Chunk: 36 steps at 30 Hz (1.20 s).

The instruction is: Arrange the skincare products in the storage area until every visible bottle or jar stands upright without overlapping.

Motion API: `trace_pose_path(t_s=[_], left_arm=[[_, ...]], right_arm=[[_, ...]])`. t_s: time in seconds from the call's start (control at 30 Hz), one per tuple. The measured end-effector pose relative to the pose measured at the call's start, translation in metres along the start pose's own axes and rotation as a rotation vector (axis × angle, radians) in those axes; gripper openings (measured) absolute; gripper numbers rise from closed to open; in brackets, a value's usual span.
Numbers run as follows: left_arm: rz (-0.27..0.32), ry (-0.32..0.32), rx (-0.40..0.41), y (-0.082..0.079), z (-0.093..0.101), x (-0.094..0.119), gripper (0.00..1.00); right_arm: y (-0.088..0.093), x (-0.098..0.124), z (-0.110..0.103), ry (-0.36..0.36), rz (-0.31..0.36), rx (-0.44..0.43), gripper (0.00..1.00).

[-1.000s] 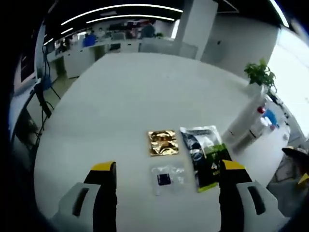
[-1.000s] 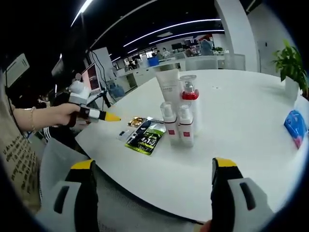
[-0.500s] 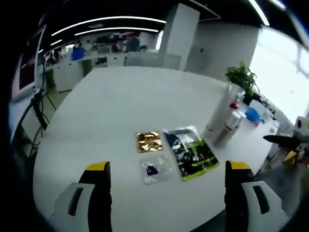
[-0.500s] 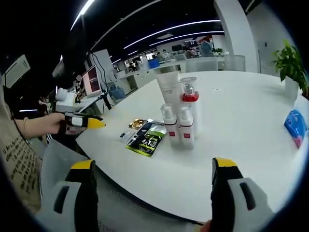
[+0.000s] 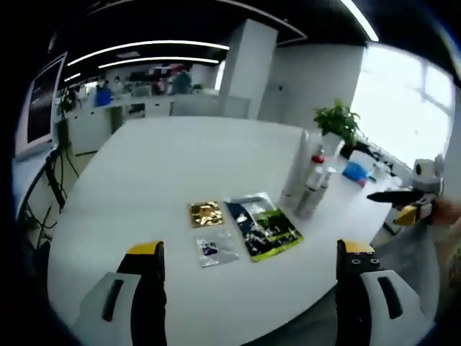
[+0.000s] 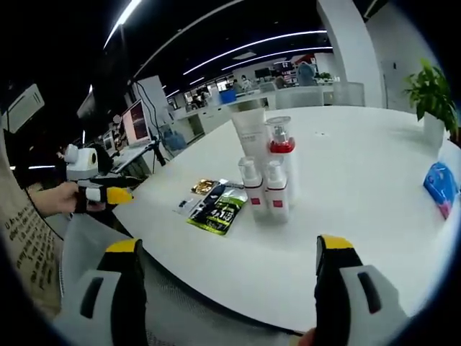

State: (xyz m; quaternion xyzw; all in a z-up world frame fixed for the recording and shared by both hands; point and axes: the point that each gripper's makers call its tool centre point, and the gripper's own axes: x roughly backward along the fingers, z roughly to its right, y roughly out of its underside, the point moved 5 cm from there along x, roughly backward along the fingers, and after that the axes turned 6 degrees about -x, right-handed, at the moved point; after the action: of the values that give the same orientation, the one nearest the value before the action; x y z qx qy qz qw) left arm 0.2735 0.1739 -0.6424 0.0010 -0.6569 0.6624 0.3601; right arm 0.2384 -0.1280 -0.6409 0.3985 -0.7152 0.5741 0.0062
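Skincare items stood grouped on a white round table (image 6: 360,216): a white tube (image 6: 251,132) upright on its cap, a pump bottle with a red collar (image 6: 280,148) just beside it, and two small white bottles with red labels (image 6: 263,189) side by side in front, all upright and close together. In the left gripper view the same cluster (image 5: 306,180) stood toward the table's far right edge.

Flat sachets lay near the bottles: a black-and-green pouch (image 5: 262,224), a gold sachet (image 5: 205,213) and a small clear sachet (image 5: 215,248), none overlapping as seen in the left gripper view.

Left gripper (image 5: 248,252) was raised over the near table edge, jaws wide apart, nothing between them. Right gripper (image 6: 227,252) was held off the table edge, jaws likewise spread and empty.

A blue packet (image 6: 439,187) lay at the table's right side, and a potted plant (image 6: 432,94) stood beyond it.
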Motion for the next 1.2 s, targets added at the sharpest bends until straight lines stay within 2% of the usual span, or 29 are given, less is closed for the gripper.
trace_pose_path(t_s=[0.2, 0.63, 1.2], left_arm=[[0.011, -0.001, -0.011, -0.0014, 0.0007, 0.002, 0.97], [-0.018, 0.015, -0.05, 0.003, 0.005, -0.0001, 0.96], [-0.018, 0.015, -0.04, 0.0033, 0.0039, 0.0, 0.96]], right_arm=[[-0.0001, -0.0003, 0.0005, 0.003, -0.001, -0.001, 0.99], [0.0008, 0.0002, 0.0004, 0.007, -0.003, 0.0, 0.99], [0.0014, 0.0, 0.001, 0.012, -0.007, -0.001, 0.99]])
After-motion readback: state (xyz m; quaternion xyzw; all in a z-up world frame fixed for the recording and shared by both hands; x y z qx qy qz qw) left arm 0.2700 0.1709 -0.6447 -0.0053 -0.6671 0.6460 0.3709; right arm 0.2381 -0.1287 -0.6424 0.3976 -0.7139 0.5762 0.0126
